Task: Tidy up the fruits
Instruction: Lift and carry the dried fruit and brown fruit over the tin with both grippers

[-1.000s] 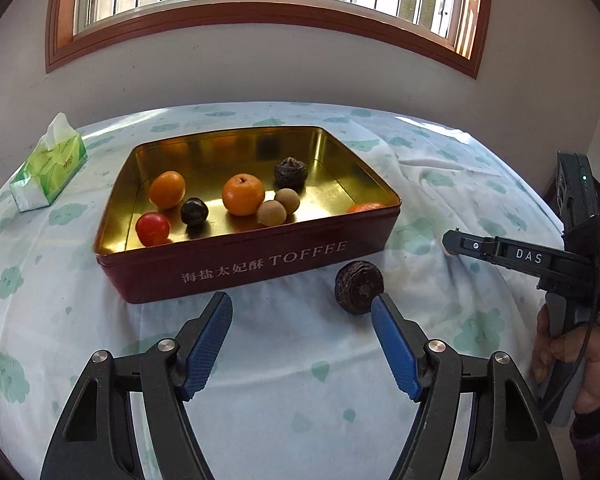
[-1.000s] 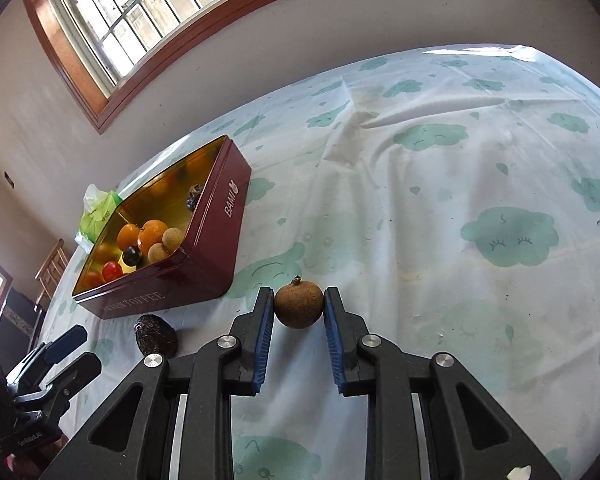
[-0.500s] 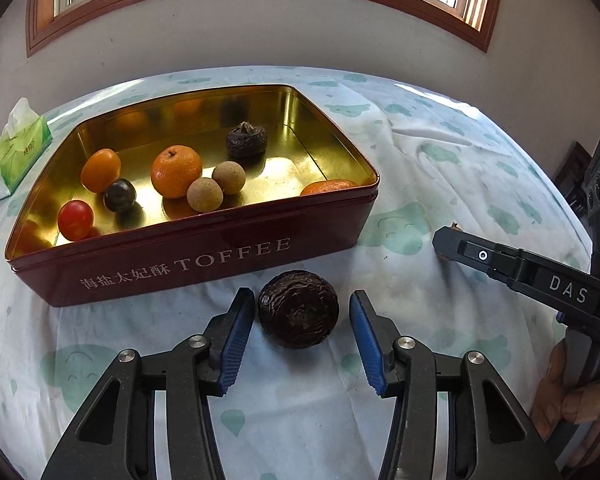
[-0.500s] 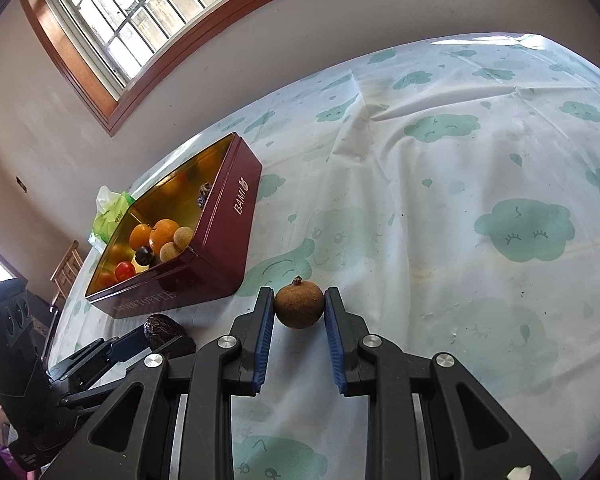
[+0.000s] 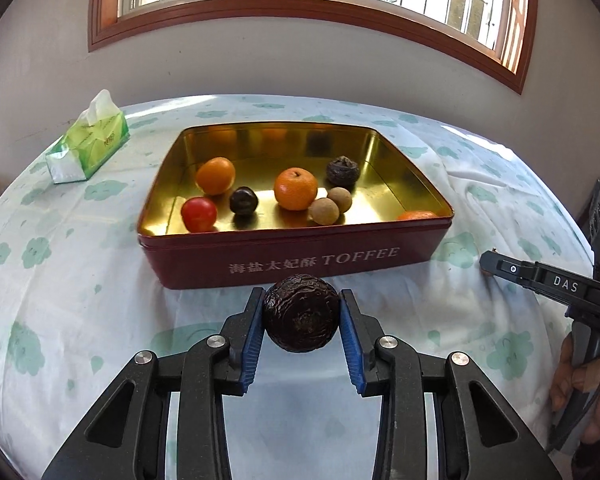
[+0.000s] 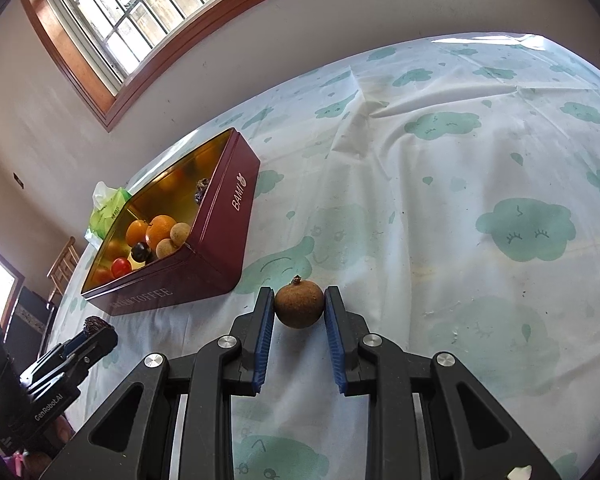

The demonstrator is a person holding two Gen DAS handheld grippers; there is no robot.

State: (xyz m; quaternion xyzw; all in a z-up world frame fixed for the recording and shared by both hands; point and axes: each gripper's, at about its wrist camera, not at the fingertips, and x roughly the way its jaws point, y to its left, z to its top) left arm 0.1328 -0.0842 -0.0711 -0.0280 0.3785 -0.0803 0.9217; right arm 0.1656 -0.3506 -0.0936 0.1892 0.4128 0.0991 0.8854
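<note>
Left wrist view: the left gripper point(image 5: 301, 320) has a dark wrinkly fruit point(image 5: 301, 317) between its jaws, which are closing and press its sides. The red tin point(image 5: 296, 258) sits just past the jaws. The right gripper point(image 6: 299, 309) has its jaws shut tight on a brown fruit point(image 6: 299, 307) on the tabletop point(image 6: 480, 184).
</note>
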